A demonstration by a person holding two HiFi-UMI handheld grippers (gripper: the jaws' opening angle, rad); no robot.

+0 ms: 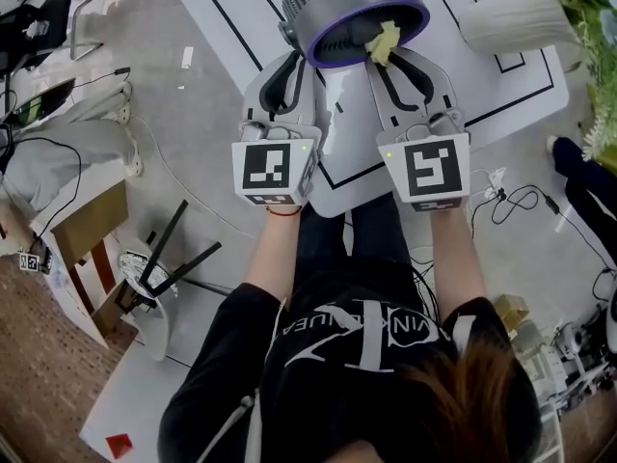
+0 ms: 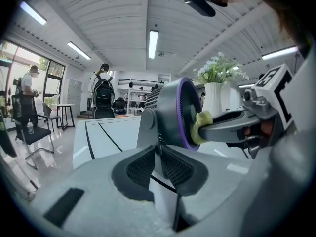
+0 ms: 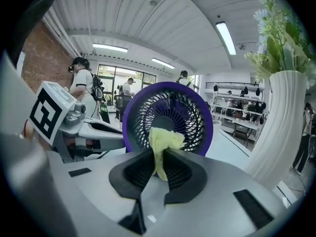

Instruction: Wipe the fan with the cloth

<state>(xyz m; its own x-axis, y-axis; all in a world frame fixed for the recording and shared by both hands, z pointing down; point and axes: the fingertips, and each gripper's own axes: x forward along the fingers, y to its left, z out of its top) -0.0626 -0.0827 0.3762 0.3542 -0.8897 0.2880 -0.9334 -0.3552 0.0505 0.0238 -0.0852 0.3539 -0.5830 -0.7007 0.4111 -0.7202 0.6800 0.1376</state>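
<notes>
Head view: we have both tools raised to a round grey fan with a purple front ring [image 1: 357, 8]. It stands at the far part of the white counter with black lines [image 1: 482, 95], face turned toward us. A ribbed white vase [image 1: 506, 17] stands near it on the right. The left gripper [image 1: 292, 66] meets the fan's left side and the right gripper [image 1: 405, 61] its front rim.

Left gripper view: the jaws are drawn nearly together and pinch the grey side support of the fan [image 2: 173, 112]. We judge this to be a brace, so the fan neither slides nor swivels under the rubbing.

Right gripper view: the jaws are pressed on a small crumpled pale-yellow cloth [image 3: 163, 142]. A tuft sticks out past the tips and lies against the lower middle of the grille. Gripped that way, the soft cloth rather than the hard jaws meets the fan [image 3: 190, 107]. The same tuft shows against the purple ring from the left side [image 2: 201, 125] and from above [image 1: 384, 41].

Fan's look: a black grille of fine curved spokes around a dark hub, a glossy purple ring, and a matte grey housing ribbed at the back. We cannot tell if there is dust or smears at this sharpness. The wiping looks under way on the front face.
</notes>
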